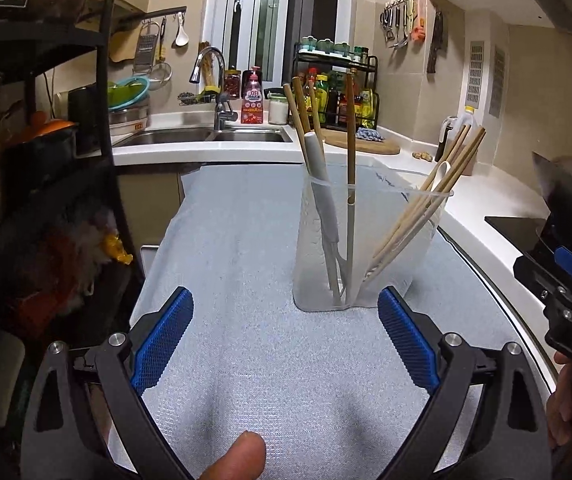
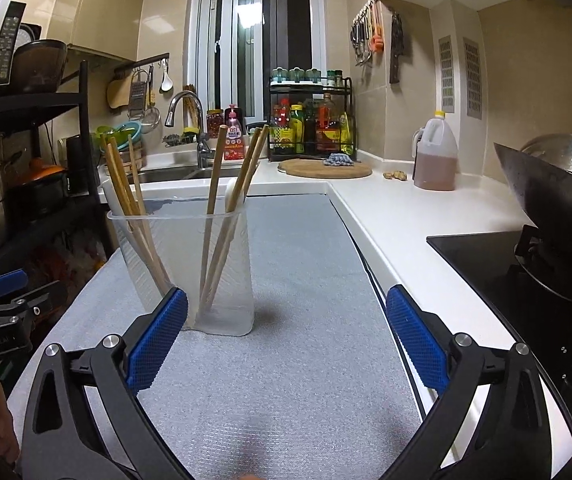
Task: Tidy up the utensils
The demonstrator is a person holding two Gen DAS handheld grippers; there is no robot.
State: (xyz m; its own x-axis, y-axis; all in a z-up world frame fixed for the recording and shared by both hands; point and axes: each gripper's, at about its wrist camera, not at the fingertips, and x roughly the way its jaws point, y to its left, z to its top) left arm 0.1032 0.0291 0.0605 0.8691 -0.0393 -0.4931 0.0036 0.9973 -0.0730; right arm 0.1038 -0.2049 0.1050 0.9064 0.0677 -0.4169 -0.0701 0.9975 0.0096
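Note:
A translucent plastic utensil holder (image 1: 366, 240) (image 2: 190, 260) stands upright on the grey mat (image 1: 246, 240). Wooden chopsticks (image 1: 351, 128) (image 2: 216, 184) and a white spoon (image 1: 318, 168) (image 2: 232, 196) stand in it, leaning in two groups. My left gripper (image 1: 286, 296) is open just in front of the holder with nothing between its blue pads; the holder's base sits beyond the right pad. My right gripper (image 2: 286, 294) is open too and holds nothing, and the holder lies ahead of its left pad (image 2: 158, 340).
A black shelf rack (image 1: 46, 160) stands along the mat's left side. Behind it are a sink (image 1: 206, 136) with a tap and a round cutting board (image 2: 326, 168). To the right are an oil jug (image 2: 436, 152) and a wok (image 2: 546, 200) on the black hob.

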